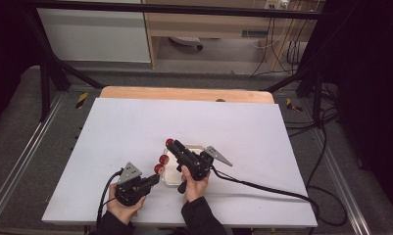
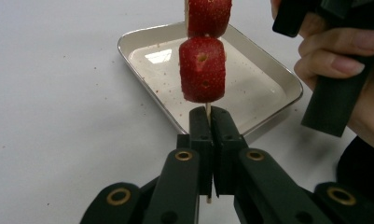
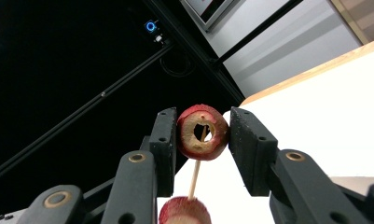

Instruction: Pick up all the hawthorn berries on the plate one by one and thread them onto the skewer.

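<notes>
Black jaws of the left gripper [image 2: 208,123] are closed flat against each other on the bare lower end of a thin wooden skewer [image 2: 207,110], which rises straight from between the pads. Two red fruit pieces are threaded on the skewer above that grip: the lower piece [image 2: 202,69] sits just above the jaw tips, and the second piece [image 2: 209,16] touches its top. In the high view the left gripper [image 1: 152,180] is held near the front edge of the white table [image 1: 135,122], with the skewer slanting up and away from the person.

Behind the skewer, a shallow metal tray [image 2: 149,39] rests on the table; crumbs are scattered over its bare floor.

Farther along the skewer, the right gripper [image 3: 203,133] clamps a third, ring-shaped fruit piece [image 3: 190,140] between its two pads. The skewer tip shows inside the ring's central hole. In the high view this gripper [image 1: 173,144] is positioned above the tray, held by the right hand [image 1: 194,186].
</notes>
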Demonstrator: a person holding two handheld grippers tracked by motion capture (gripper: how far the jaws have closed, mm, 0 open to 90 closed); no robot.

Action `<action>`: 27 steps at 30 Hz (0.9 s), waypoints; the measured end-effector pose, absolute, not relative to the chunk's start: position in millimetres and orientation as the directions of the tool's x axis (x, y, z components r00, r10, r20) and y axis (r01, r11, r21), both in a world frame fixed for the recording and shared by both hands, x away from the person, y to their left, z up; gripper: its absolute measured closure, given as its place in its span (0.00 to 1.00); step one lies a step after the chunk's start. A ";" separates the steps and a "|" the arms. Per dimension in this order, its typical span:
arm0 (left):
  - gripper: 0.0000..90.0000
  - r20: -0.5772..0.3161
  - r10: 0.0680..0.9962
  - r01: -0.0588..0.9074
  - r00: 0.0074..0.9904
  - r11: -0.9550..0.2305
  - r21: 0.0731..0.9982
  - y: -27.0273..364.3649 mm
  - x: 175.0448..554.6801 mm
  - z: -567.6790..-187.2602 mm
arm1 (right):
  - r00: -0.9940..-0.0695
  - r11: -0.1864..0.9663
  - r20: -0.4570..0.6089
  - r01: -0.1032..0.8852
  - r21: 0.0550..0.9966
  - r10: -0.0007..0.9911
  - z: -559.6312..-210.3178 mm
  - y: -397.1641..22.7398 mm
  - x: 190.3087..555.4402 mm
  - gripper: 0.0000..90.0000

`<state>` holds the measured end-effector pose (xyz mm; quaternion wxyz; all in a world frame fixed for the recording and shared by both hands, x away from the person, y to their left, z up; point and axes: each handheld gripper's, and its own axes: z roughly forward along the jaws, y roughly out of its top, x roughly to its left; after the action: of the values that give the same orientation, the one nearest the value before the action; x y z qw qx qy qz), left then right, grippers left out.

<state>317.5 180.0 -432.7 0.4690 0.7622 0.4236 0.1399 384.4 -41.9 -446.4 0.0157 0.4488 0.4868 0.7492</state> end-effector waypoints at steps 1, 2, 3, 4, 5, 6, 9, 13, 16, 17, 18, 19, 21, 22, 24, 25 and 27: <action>0.98 -0.190 0.777 0.520 0.600 -0.198 0.831 178.5 318.1 -432.8 | -0.596 -0.526 0.659 0.416 0.742 0.459 -446.9 -41.6 384.0 0.70; 0.98 -0.189 0.778 0.520 0.599 -0.199 0.831 177.4 318.8 -433.0 | -0.595 -0.527 0.660 0.416 0.741 0.459 -447.2 -41.5 383.8 0.70; 0.98 -0.188 0.780 0.523 0.597 -0.200 0.829 176.5 319.2 -433.4 | -0.596 -0.528 0.660 0.415 0.741 0.458 -447.3 -41.6 383.6 0.70; 0.98 -0.191 0.780 0.525 0.596 -0.198 0.828 175.9 319.7 -433.9 | -0.598 -0.525 0.658 0.415 0.743 0.458 -446.8 -41.7 383.3 0.70; 0.98 -0.195 0.780 0.526 0.594 -0.194 0.828 175.5 320.0 -434.0 | -0.598 -0.522 0.656 0.415 0.745 0.460 -446.2 -41.9 383.0 0.70; 0.98 -0.194 0.780 0.523 0.595 -0.193 0.830 175.3 320.1 -434.0 | -0.599 -0.520 0.654 0.415 0.747 0.461 -445.7 -42.1 382.6 0.70; 0.98 -0.189 0.780 0.508 0.597 -0.185 0.841 175.7 318.6 -433.2 | -0.606 -0.515 0.647 0.410 0.753 0.462 -443.9 -42.6 381.7 0.70; 0.98 -0.202 0.779 0.501 0.593 -0.161 0.850 175.9 316.2 -431.3 | -0.610 -0.514 0.647 0.412 0.752 0.458 -443.0 -43.4 381.5 0.70; 0.98 -0.201 0.782 0.495 0.590 -0.154 0.855 173.5 315.4 -429.9 | -0.606 -0.512 0.656 0.427 0.745 0.450 -444.5 -42.3 381.4 0.71; 0.98 -0.206 0.782 0.501 0.589 -0.153 0.852 172.8 315.9 -430.0 | -0.604 -0.514 0.661 0.432 0.741 0.445 -446.1 -42.0 380.8 0.71; 0.98 -0.205 0.785 0.502 0.584 -0.151 0.852 172.4 316.5 -430.7 | -0.602 -0.515 0.665 0.437 0.737 0.441 -447.1 -41.7 380.0 0.71; 0.98 -0.206 0.786 0.505 0.583 -0.151 0.850 172.2 317.3 -431.2 | -0.605 -0.510 0.662 0.437 0.741 0.443 -447.8 -41.3 379.7 0.71; 0.98 -0.214 0.787 0.509 0.579 -0.144 0.849 172.5 319.2 -430.7 | -0.604 -0.502 0.665 0.448 0.740 0.440 -449.8 -40.7 379.2 0.71; 0.98 -0.211 0.788 0.509 0.578 -0.147 0.848 172.7 319.7 -430.5 | -0.604 -0.501 0.664 0.449 0.740 0.441 -450.3 -40.7 378.9 0.71; 0.98 -0.210 0.789 0.508 0.577 -0.146 0.849 172.7 320.5 -431.2 | -0.606 -0.494 0.662 0.451 0.743 0.442 -450.1 -40.3 378.7 0.71; 0.98 -0.210 0.788 0.508 0.579 -0.147 0.849 172.5 320.8 -431.6 | -0.605 -0.490 0.661 0.453 0.744 0.443 -449.8 -40.3 378.7 0.71; 0.98 -0.203 0.788 0.504 0.581 -0.153 0.850 172.7 321.3 -432.0 | -0.608 -0.481 0.652 0.449 0.753 0.453 -449.1 -40.7 378.8 0.70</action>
<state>321.3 172.7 -432.0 0.4851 0.7451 0.4337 0.1464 378.8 -40.7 -449.1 0.0015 0.4425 0.5094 0.7381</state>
